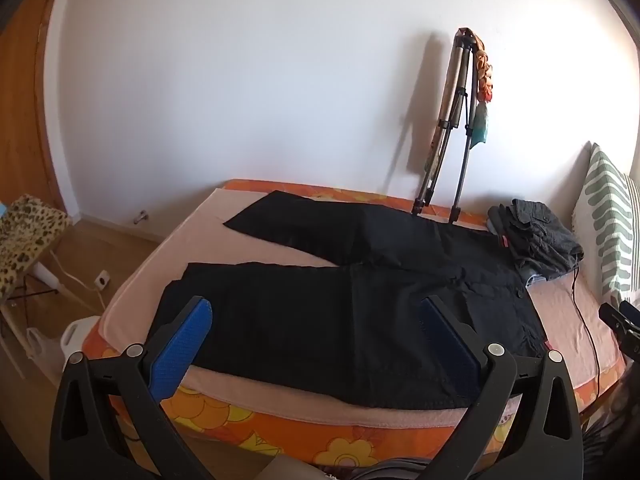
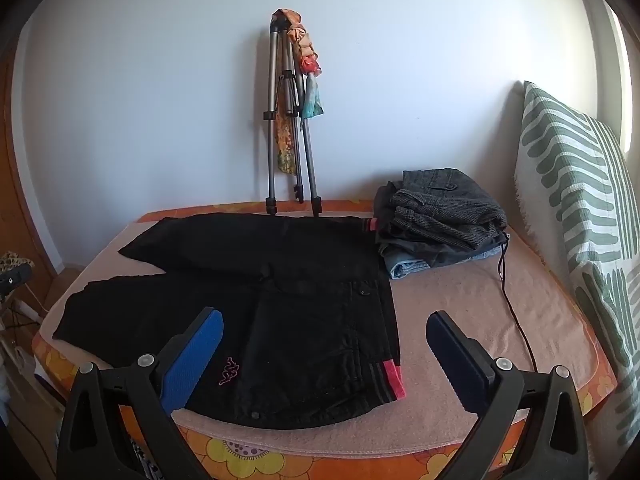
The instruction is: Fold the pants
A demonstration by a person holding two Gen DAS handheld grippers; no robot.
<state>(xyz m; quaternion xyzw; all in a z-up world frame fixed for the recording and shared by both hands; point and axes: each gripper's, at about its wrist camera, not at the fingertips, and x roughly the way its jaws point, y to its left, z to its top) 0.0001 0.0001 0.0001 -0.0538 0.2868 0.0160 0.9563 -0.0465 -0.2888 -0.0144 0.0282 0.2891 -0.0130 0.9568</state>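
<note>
Bedroom, white wall; bed [image 1: 344, 428] with pink blanket. Black pants [image 1: 360, 312] spread flat, legs apart, near hem close to blanket edge. Left gripper [image 1: 316, 332] and right gripper [image 2: 324, 344] both wide apart, empty, above pants. Clothes pile [image 2: 440, 220] touches waistband. Pink logo seen only from right wrist; cable [image 2: 516, 312] end cut off.

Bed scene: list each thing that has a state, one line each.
black pants: spread flat, unfolded, legs apart
stack of clothes: folded, piled beside the waistband
tripod: legs closed, leaning on the wall
left gripper: open, fingers empty above the pants
right gripper: open, fingers empty
</note>
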